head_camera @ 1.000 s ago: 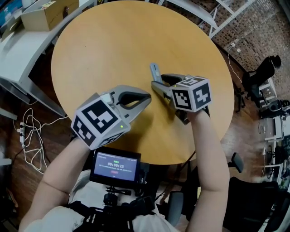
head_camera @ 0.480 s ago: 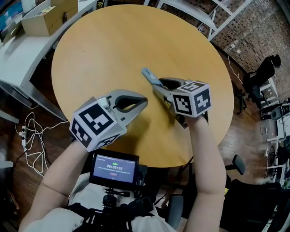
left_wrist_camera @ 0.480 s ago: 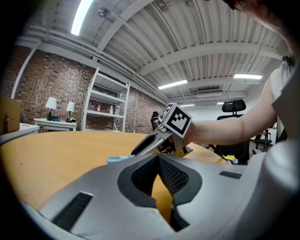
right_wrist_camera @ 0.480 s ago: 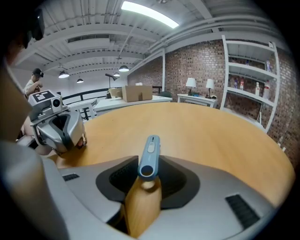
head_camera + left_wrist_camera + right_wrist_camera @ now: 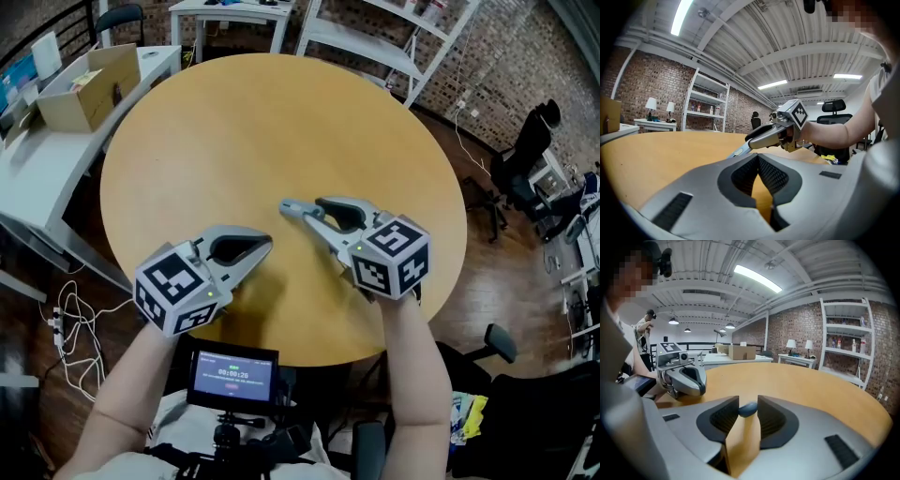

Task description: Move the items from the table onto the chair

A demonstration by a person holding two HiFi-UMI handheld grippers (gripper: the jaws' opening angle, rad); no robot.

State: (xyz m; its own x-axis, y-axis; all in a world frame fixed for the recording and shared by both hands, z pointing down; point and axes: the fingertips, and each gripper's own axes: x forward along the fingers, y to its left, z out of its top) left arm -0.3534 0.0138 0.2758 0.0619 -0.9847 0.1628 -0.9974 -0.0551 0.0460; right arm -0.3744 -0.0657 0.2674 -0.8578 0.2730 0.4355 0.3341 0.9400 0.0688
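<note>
A round wooden table (image 5: 262, 122) fills the head view. My right gripper (image 5: 305, 214) hovers over its near half, its jaws closing on a slim grey-blue item (image 5: 289, 207) that sticks out leftward from the tips. In the right gripper view that item (image 5: 749, 408) spans the gap between both pads. My left gripper (image 5: 261, 246) sits to the left, shut and empty, with its tips meeting (image 5: 759, 161). From the left gripper view, the right gripper (image 5: 764, 138) and the item (image 5: 737, 150) show just ahead.
A cardboard box (image 5: 89, 86) rests on a white desk at the far left. White shelving (image 5: 375, 37) stands behind the table. Black office chairs (image 5: 530, 150) are at the right, another (image 5: 525, 422) at lower right. Cables (image 5: 70, 328) lie on the floor at left.
Both grippers have drawn back toward the table's near edge. The right gripper has turned, so the item now points left instead of away.
</note>
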